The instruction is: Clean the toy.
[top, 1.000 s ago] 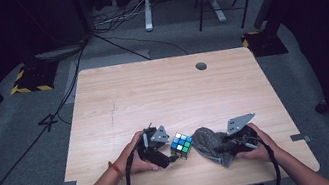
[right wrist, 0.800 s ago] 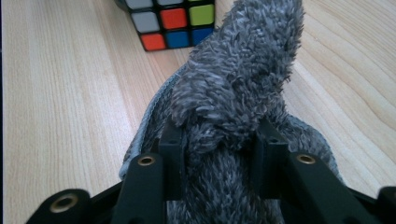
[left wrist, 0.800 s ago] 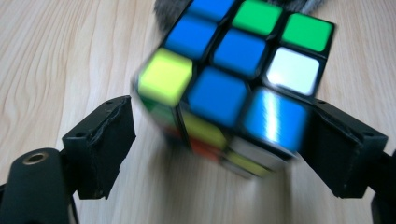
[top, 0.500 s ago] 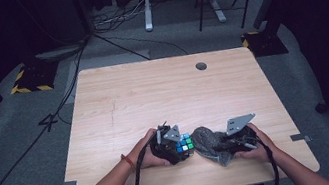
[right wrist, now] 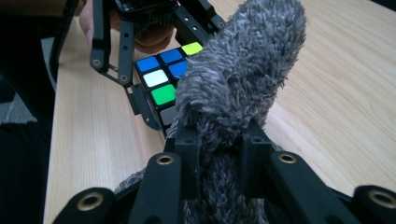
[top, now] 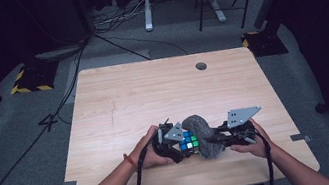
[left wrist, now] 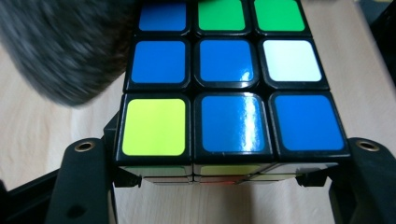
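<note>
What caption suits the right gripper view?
Right gripper clamps a fuzzy grey cloth against the multicoloured puzzle cube held by the left gripper.

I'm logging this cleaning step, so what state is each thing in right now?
Puzzle cube: scrambled, clamped between the left gripper's jaws.
Grey fuzzy cloth: bunched, pinched by the right gripper, pressed against the cube.
Left gripper: shut on the cube.
Right gripper: shut on the cloth.
Table: bearing both.

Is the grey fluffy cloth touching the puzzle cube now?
Touching. In the right gripper view the grey fluffy cloth lies over the puzzle cube and covers its near stickers, with no gap between them.
</note>
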Demonstrator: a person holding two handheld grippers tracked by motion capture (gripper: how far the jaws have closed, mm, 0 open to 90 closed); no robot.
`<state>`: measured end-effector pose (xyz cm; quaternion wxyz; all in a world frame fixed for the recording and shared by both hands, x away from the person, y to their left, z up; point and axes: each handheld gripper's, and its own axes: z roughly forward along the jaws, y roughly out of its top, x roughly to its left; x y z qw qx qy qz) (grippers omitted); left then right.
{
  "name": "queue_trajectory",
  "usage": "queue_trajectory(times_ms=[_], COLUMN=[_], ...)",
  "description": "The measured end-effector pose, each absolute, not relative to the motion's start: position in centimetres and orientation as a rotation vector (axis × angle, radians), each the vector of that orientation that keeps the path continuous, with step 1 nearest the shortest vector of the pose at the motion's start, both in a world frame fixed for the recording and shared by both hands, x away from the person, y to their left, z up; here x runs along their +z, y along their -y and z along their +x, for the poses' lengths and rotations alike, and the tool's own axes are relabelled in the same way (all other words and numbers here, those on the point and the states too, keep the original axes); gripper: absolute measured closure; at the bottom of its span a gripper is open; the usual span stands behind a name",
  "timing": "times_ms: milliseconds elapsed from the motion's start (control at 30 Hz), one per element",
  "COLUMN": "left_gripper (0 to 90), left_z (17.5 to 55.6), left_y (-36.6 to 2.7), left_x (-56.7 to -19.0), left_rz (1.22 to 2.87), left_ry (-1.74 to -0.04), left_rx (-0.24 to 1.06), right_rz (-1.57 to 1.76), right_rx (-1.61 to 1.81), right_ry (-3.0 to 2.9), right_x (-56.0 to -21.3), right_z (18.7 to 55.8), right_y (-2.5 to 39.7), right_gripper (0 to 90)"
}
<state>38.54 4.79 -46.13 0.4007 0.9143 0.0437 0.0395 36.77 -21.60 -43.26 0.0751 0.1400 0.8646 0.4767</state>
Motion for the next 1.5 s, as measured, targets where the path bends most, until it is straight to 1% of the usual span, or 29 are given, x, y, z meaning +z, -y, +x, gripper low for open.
queue_trajectory(times_ms=[167,367,500,667,800,1200,1500], left_gripper=[33.8,33.8,33.8,33.8,33.8,33.8,33.8], left_z=[38.5,38.5,38.7,38.4,38.2,37.8,37.7], left_y=[-5.3,-6.1,-6.3,-5.4,-4.4,-2.9,-2.9], left_x=[-45.1,-44.1,-44.4,-45.0,-45.6,-46.6,-46.8], left_rz=[2.281,2.233,2.257,2.335,2.385,2.391,2.414], left_ry=[-0.101,-0.114,-0.128,-0.101,-0.091,-0.042,-0.054], left_rx=[0.129,0.169,0.18,0.203,0.203,0.156,0.174], right_rz=[0.403,0.374,0.313,0.307,0.295,0.297,0.372], right_rx=[1.436,1.395,1.375,1.463,1.504,1.593,1.621], right_ry=[-2.617,-2.689,-2.718,-2.635,-2.618,-2.658,-2.66], right_x=[-43.1,-44.3,-44.5,-42.8,-42.2,-42.7,-43.2], right_z=[36.9,36.8,36.2,35.9,35.9,36.0,36.5], right_y=[21.6,21.1,21.0,21.4,21.2,19.9,18.8], right_gripper=[74.9,75.3,75.4,75.5,75.4,74.8,74.1])
